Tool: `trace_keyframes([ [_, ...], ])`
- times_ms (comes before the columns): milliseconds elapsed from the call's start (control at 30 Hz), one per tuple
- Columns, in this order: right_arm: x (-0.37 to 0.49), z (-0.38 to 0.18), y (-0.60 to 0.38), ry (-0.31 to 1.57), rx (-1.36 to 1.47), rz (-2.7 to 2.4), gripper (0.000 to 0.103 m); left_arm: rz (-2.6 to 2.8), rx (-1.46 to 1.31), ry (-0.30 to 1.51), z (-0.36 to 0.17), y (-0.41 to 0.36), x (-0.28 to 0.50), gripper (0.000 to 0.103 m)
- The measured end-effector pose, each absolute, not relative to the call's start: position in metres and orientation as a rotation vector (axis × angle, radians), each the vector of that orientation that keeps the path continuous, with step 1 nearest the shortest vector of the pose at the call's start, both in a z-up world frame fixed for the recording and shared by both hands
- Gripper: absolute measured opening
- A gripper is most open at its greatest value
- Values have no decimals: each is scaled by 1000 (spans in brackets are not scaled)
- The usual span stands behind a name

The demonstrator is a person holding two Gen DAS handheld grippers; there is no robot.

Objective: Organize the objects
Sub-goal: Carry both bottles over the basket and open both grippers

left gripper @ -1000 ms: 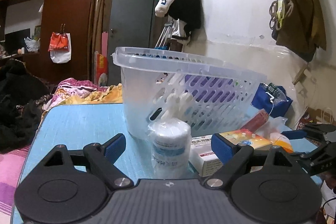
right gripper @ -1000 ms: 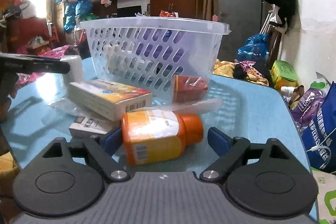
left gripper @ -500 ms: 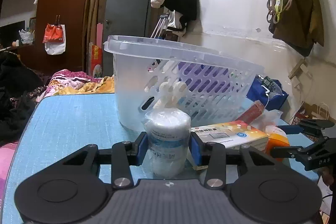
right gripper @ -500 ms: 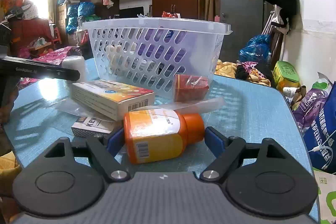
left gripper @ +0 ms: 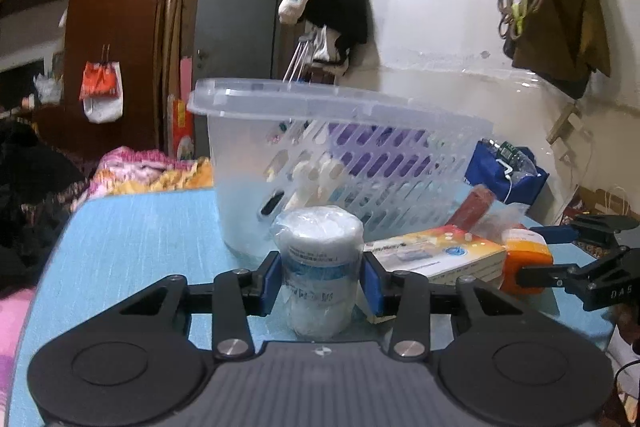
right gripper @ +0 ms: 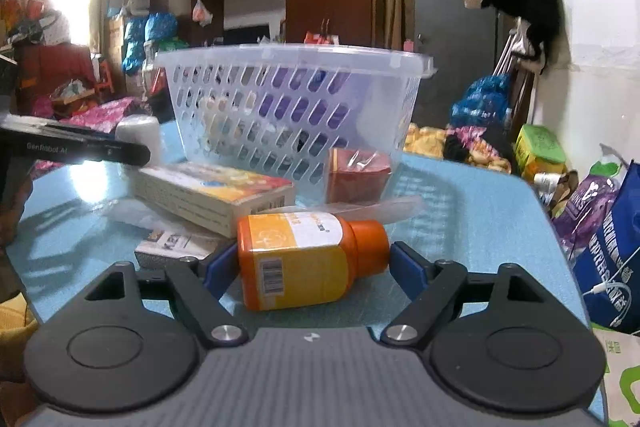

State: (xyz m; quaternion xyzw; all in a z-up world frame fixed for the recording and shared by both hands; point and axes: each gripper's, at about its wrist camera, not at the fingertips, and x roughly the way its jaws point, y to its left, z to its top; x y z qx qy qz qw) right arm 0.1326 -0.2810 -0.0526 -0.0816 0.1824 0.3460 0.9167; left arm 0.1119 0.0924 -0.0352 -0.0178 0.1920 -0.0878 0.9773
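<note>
The left gripper (left gripper: 322, 281) has its jaws clamped on the upright white roll (left gripper: 320, 267), right beside the basket (left gripper: 340, 155). The right gripper (right gripper: 310, 269) has the orange bottle (right gripper: 304, 261) lying crosswise between open jaws, cap to the right.

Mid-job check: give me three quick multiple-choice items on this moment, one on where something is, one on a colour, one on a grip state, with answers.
1. Where does the orange bottle lie?
A. inside the basket
B. on the table, between the right gripper's fingers
C. on the floor

2. What colour is the table?
A. light blue
B. red
C. black

3. What is the left gripper doing?
A. open over nothing
B. holding a box
C. shut on the white wrapped roll

Answers: B, it lies on its side before the white basket, right gripper around it; A, blue surface shows; C, both pads press the roll's sides.
</note>
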Motion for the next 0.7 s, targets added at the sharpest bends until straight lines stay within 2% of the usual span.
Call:
trace_keyframes([
  [700, 110, -8, -307, 237, -43, 703, 83, -256, -117, 209, -4, 87, 71, 46],
])
